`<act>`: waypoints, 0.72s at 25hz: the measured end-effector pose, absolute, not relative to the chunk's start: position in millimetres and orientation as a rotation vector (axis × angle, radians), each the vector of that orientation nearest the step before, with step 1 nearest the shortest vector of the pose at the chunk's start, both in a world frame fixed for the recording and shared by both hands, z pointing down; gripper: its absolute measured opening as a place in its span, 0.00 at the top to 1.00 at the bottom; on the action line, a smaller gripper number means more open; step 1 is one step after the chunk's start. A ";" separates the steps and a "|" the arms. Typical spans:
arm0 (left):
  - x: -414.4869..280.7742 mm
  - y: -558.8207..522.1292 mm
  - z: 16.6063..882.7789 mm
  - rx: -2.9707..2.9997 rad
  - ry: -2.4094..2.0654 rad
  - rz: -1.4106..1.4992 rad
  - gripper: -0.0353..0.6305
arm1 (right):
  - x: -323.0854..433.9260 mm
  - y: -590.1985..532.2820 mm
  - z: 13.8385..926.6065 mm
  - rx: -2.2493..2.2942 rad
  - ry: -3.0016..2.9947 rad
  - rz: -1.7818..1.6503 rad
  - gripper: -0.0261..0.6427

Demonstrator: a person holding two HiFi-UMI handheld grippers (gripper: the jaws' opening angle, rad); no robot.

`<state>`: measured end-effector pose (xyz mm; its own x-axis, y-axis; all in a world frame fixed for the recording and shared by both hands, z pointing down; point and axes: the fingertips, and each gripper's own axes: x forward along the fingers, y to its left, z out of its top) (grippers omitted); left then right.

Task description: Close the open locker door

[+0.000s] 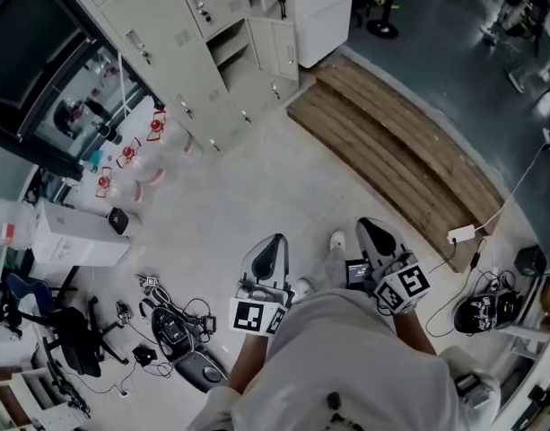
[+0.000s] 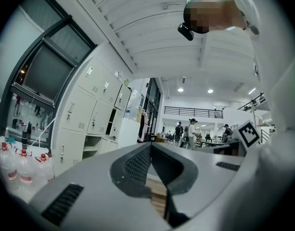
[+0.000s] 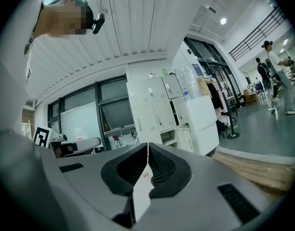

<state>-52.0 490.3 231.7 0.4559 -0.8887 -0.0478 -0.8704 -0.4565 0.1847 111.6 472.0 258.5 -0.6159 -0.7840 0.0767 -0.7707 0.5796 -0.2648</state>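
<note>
A bank of cream lockers [image 1: 180, 34] stands far ahead at the top of the head view. One low compartment [image 1: 228, 45] is open, and its door [image 1: 276, 48] is swung out to the right. Both grippers are held close to my body, well short of the lockers. My left gripper [image 1: 267, 257] is shut with nothing in it, and my right gripper [image 1: 375, 236] is likewise shut and empty. In the left gripper view the open compartment [image 2: 91, 147] lies left of the closed jaw tips [image 2: 151, 146]. In the right gripper view the open locker [image 3: 170, 137] sits just above and right of the tips [image 3: 147, 146].
A wooden plank platform [image 1: 391, 151] lies on the floor right of the lockers. Several water bottles [image 1: 140, 155] stand at the left. A white box [image 1: 77, 236], cables and gear [image 1: 171, 326] and a chair [image 1: 59, 335] crowd the lower left. A power strip [image 1: 460, 234] is at the right.
</note>
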 end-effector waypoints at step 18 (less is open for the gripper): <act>19.7 328.2 213.7 2.496 -1.741 -0.230 0.94 | 181.6 301.2 252.5 -1.155 2.844 -0.399 0.92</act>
